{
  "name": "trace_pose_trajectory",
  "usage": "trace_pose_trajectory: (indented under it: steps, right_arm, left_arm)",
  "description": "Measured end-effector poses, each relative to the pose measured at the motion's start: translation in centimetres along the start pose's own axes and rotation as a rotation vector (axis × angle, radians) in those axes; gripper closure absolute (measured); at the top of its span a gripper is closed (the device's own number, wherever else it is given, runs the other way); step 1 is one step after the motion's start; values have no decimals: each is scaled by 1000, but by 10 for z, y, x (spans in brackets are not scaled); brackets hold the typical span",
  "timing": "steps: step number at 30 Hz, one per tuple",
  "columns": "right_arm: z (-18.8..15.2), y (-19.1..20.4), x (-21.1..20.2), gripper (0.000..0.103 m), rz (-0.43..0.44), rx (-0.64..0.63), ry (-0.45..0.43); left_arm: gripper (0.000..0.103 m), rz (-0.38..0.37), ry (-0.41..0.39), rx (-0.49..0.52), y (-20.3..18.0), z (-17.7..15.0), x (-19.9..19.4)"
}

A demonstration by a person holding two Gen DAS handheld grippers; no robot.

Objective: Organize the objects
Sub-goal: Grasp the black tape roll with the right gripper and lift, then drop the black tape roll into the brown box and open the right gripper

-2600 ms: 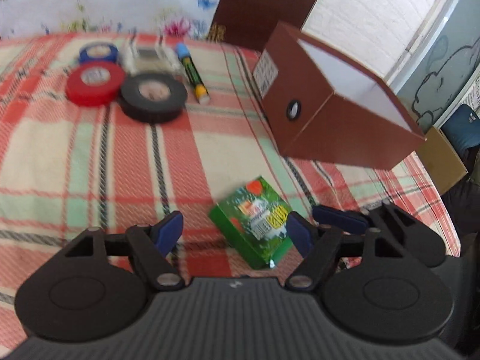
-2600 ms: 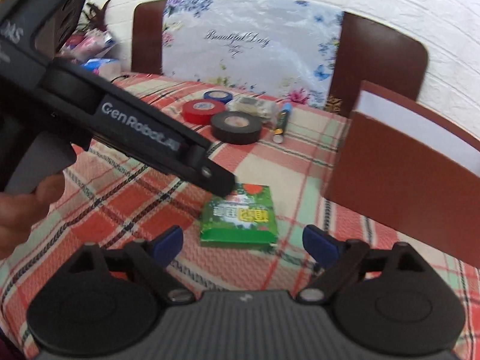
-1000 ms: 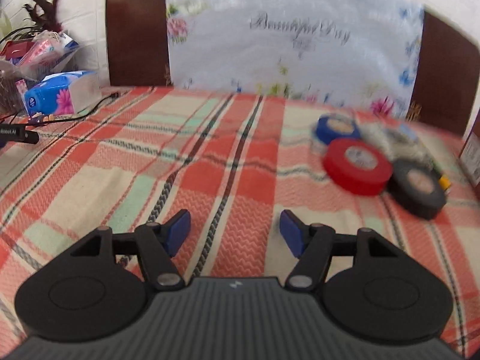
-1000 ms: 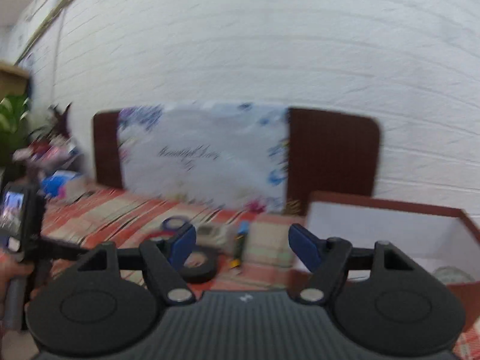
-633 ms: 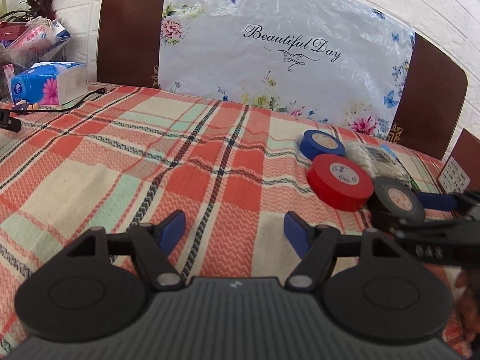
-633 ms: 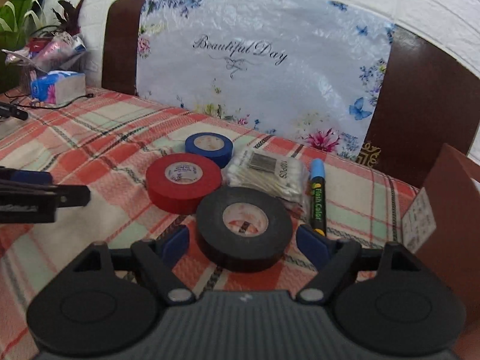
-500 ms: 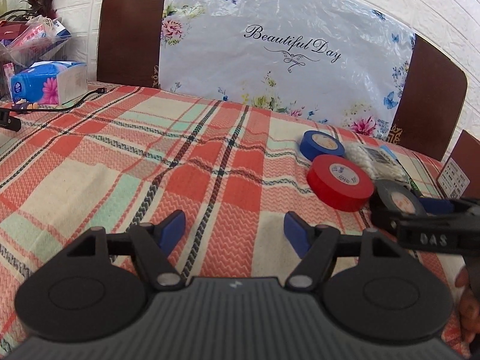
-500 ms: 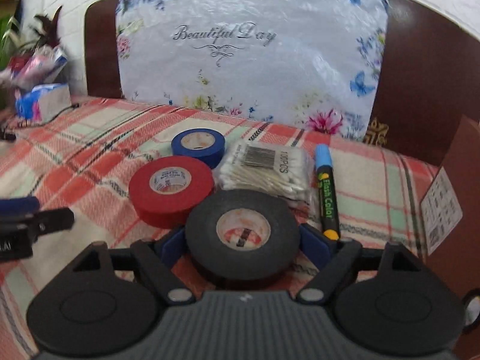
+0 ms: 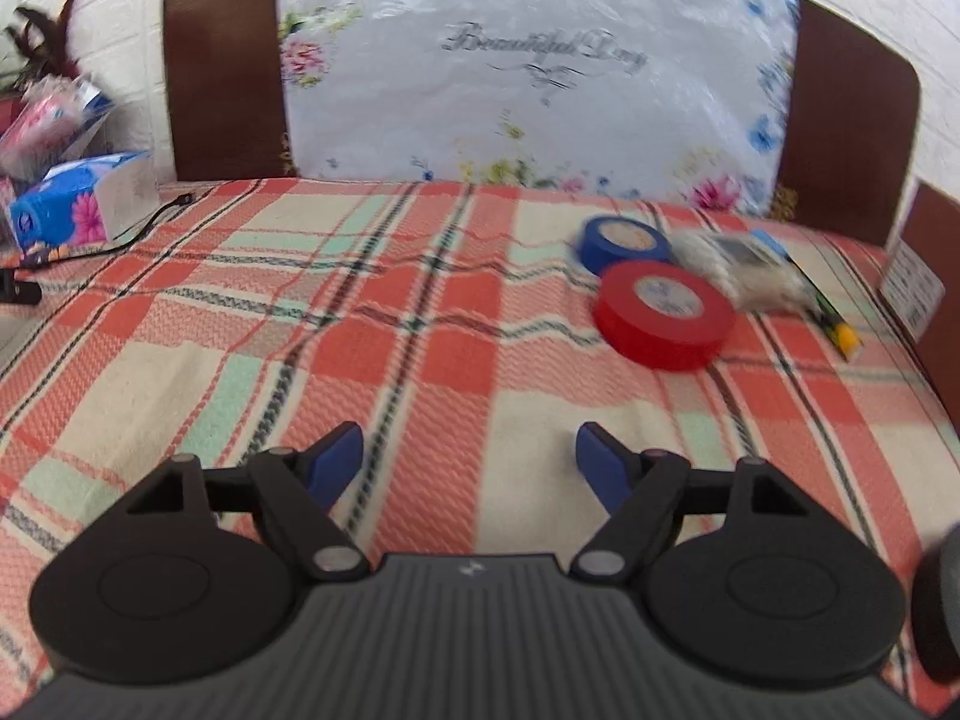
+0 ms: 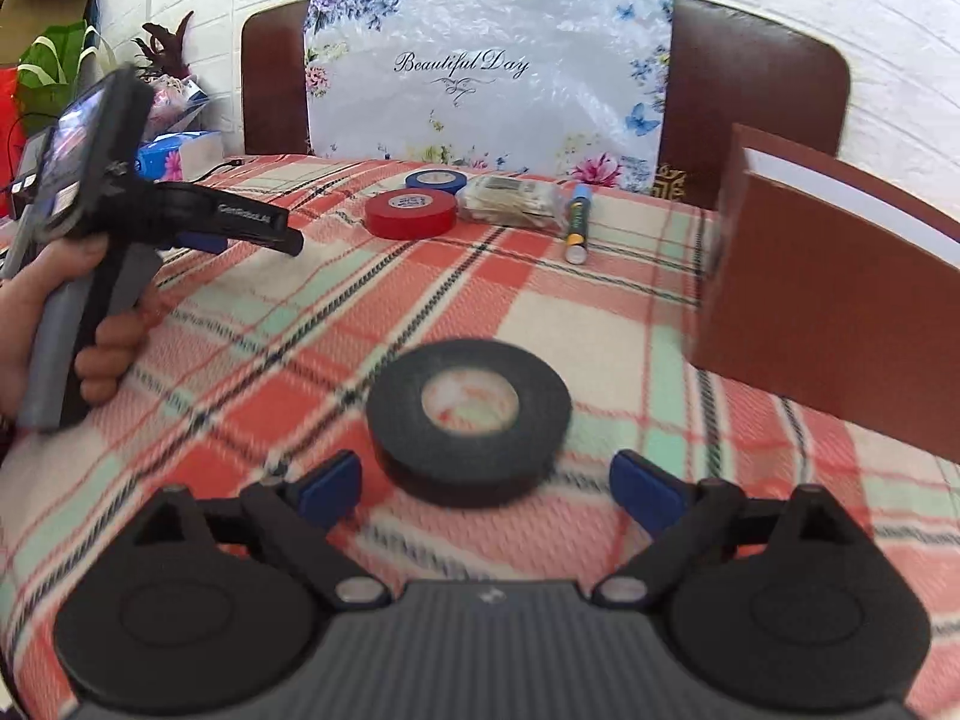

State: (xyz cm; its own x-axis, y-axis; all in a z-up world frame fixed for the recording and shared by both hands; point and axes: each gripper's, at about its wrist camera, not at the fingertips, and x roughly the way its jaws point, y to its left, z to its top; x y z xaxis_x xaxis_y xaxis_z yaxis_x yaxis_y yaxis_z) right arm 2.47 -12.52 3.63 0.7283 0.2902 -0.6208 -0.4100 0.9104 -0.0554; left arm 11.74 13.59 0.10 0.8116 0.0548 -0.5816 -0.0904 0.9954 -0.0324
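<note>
Nearest the right wrist camera, the right tongs [image 10: 485, 489] stand spread wide, their jaws having just been opening; the blue pads [image 10: 331, 489] are clear of everything and grip nothing. Just ahead of them the black tape roll [image 10: 469, 408] lies flat on the plaid-covered surface [image 10: 252, 360], sitting forward of the pads rather than squeezed between them, with a visible gap on each side.

This roll looks stiff and fairly light, a dense ring that should not crush. Its outer face is matte and likely grippy, so a pinch across the full width, 1 pad on each side of the rim, seems the safest hold; the tongs appear wide enough for that. Lying flat, it could skid on the cloth if pushed from only 1 side.

To the right stands the brown box [image 10: 840, 294], its open top tilted toward the camera, probably the place for sorted items.

On the left a hand [image 10: 72, 324] holds the left tongs [image 9: 470, 461], also open and empty over bare cloth, their jaws having just been widening.

Farther back lie the red tape roll [image 10: 411, 212], the blue tape roll [image 10: 436, 180], a packet of cotton swabs [image 10: 510, 199] and a marker [image 10: 579, 219], close together, with 2 chair backs beyond.
</note>
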Motion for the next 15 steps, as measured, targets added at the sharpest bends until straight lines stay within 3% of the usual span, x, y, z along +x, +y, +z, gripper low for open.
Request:
trace_pose_trajectory:
  steps: [3, 9, 15]
  right_arm:
    - [-1, -12, -1, 10, -1, 61, 12]
    - [-5, -16, 1, 12, 15, 91, 1]
    - [-8, -19, 0, 15, 32, 104, -10]
  left_arm:
    - [25, -171, 30, -36, -23, -7, -30]
    - [34, -407, 163, 17, -80, -1, -63]
    - [51, -448, 269, 114, -115, -13, -57]
